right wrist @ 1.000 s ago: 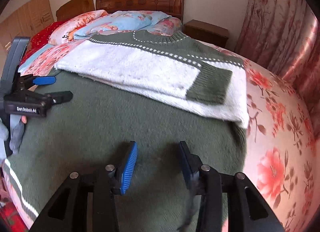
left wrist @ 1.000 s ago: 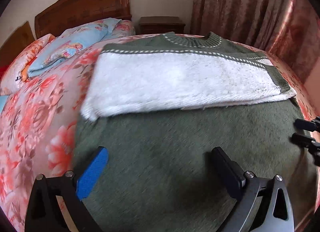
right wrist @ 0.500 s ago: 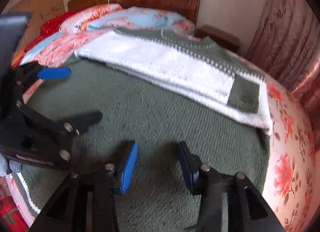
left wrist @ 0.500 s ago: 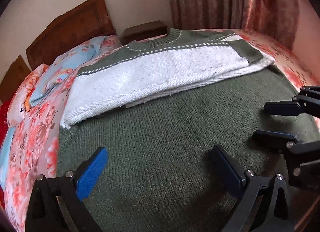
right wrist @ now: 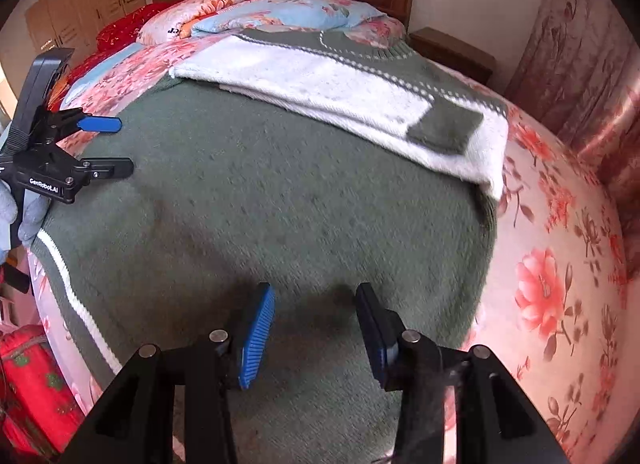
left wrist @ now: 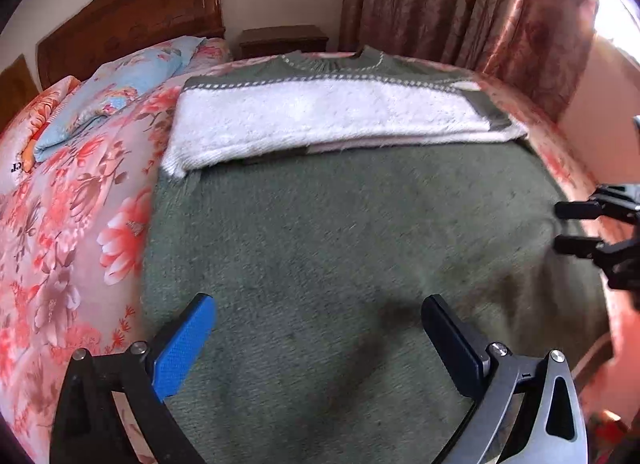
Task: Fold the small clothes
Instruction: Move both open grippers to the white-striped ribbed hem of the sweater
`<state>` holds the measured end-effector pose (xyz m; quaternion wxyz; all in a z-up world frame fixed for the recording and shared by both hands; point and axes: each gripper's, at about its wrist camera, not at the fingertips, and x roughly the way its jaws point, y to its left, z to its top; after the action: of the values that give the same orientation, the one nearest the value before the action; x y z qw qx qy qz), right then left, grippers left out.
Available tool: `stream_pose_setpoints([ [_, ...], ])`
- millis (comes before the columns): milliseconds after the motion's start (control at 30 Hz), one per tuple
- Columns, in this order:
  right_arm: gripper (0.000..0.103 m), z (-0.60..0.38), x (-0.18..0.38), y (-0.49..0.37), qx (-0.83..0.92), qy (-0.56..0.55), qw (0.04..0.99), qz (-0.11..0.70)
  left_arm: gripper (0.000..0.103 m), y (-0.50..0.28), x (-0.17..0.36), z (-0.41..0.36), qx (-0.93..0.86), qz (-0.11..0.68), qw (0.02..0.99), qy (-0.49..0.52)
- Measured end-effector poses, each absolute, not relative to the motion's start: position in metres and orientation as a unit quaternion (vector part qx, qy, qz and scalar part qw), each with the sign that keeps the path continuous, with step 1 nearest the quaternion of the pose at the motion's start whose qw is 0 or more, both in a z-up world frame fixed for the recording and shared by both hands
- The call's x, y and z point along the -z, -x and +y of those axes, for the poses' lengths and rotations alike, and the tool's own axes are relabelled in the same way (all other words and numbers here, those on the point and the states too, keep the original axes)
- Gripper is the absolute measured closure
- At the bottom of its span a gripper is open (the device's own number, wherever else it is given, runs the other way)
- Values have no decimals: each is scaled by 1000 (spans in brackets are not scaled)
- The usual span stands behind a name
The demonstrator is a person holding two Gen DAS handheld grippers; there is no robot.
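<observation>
A green knit sweater (left wrist: 340,232) lies flat on the bed, collar toward the headboard. Its white sleeves (left wrist: 320,116) are folded across the chest, one green cuff (right wrist: 448,126) on top. My left gripper (left wrist: 316,304) hovers open over the sweater's lower body near its left side, nothing between the fingers. My right gripper (right wrist: 315,292) is open above the lower body near the right side, also holding nothing. Each gripper shows in the other's view: the right gripper (left wrist: 559,227) at the right edge, the left gripper (right wrist: 124,146) at the left edge. The white-striped hem (right wrist: 68,284) hangs at the bed's near edge.
A floral bedspread (right wrist: 560,284) covers the bed. Pillows (left wrist: 120,84) lie by the wooden headboard (left wrist: 132,28). A nightstand (left wrist: 284,40) and curtains (left wrist: 460,4) stand behind. A red bag (right wrist: 32,384) sits below the bed edge. A gloved hand (right wrist: 24,208) holds the left gripper.
Half a second ago the two grippers were close together over the sweater's lower body; they have since drawn apart. Both sets of jaws kept their width. The sweater lies as before.
</observation>
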<state>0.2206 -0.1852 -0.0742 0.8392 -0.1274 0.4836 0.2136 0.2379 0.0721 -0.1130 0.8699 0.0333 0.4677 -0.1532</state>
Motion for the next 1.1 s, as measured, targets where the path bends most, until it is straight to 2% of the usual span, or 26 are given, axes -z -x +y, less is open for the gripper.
stream_pose_setpoints([
  [100,60,-155,73,-230,-255,92,844,464,0,-248,114,49,160,467,869,-22],
  [200,58,-120,92,-231,-251,148,829,477,0,-241,130,28,164,478,859,-85],
  [233,58,-116,92,-225,-254,171,835,458,0,-232,129,28,173,462,864,-103],
  [333,55,-135,93,-217,-282,166,812,482,0,-215,130,50,187,473,856,-92],
  [600,55,-177,90,-191,-254,171,803,511,0,-195,127,73,164,496,847,-95],
  [800,55,-130,72,-205,-249,166,845,442,0,-215,99,27,141,437,883,-97],
  [933,55,-116,89,-244,-222,98,855,458,0,-241,124,18,120,467,871,-93],
  [1000,54,-113,91,-239,-228,117,856,449,0,-238,128,33,135,469,871,-59],
  [1100,54,-118,85,-216,-244,154,841,458,0,-224,127,49,143,473,867,-70],
])
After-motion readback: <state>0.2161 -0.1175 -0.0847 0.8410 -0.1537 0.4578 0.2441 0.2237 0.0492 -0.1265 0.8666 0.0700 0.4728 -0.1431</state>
